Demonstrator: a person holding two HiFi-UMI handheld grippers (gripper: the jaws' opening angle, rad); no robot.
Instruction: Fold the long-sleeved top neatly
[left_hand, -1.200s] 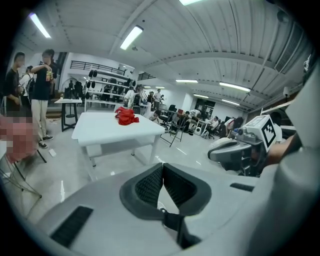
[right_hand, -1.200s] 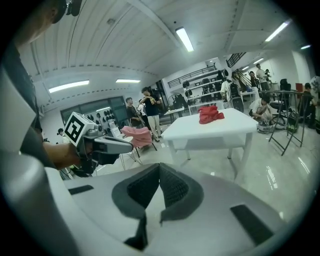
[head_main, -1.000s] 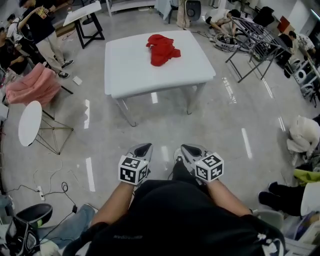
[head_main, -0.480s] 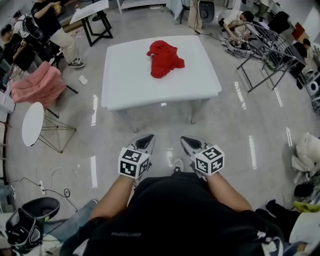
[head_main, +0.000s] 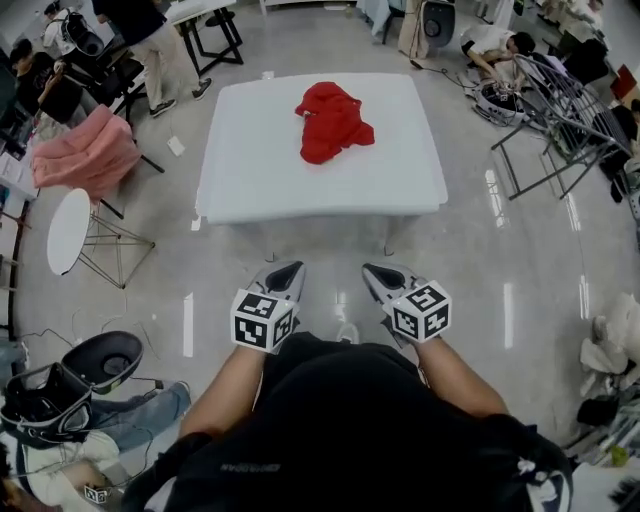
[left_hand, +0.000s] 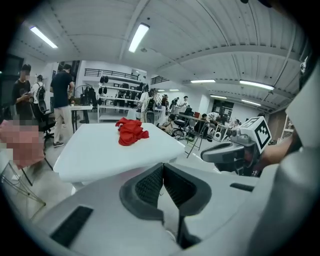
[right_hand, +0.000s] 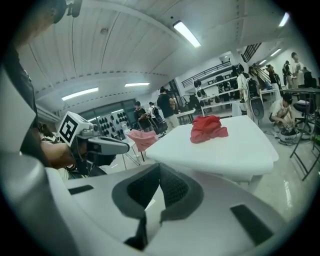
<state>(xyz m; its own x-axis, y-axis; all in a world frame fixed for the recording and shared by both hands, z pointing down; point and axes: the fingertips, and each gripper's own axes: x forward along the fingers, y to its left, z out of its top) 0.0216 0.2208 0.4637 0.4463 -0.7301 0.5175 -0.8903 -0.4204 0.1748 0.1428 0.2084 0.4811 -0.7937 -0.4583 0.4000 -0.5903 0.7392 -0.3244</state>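
Note:
A crumpled red long-sleeved top (head_main: 333, 121) lies in a heap on the far middle of a white table (head_main: 260, 180). It also shows in the left gripper view as the red top (left_hand: 131, 131) and in the right gripper view as the red top (right_hand: 208, 128). My left gripper (head_main: 290, 269) and right gripper (head_main: 372, 270) hover side by side over the floor, short of the table's near edge. Both are shut with nothing between the jaws. From its own camera the left gripper (left_hand: 162, 167) points at the table, and so does the right gripper (right_hand: 159, 170).
A round white side table (head_main: 68, 230) and a chair with pink cloth (head_main: 85, 160) stand at the left. A metal rack (head_main: 555, 120) is at the right. People stand and sit around the room's far edge. Bags and clutter lie on the floor at the lower left.
The table has come closer in the head view as I walk toward it. Both grippers stay shut and side by side, carried forward with me.

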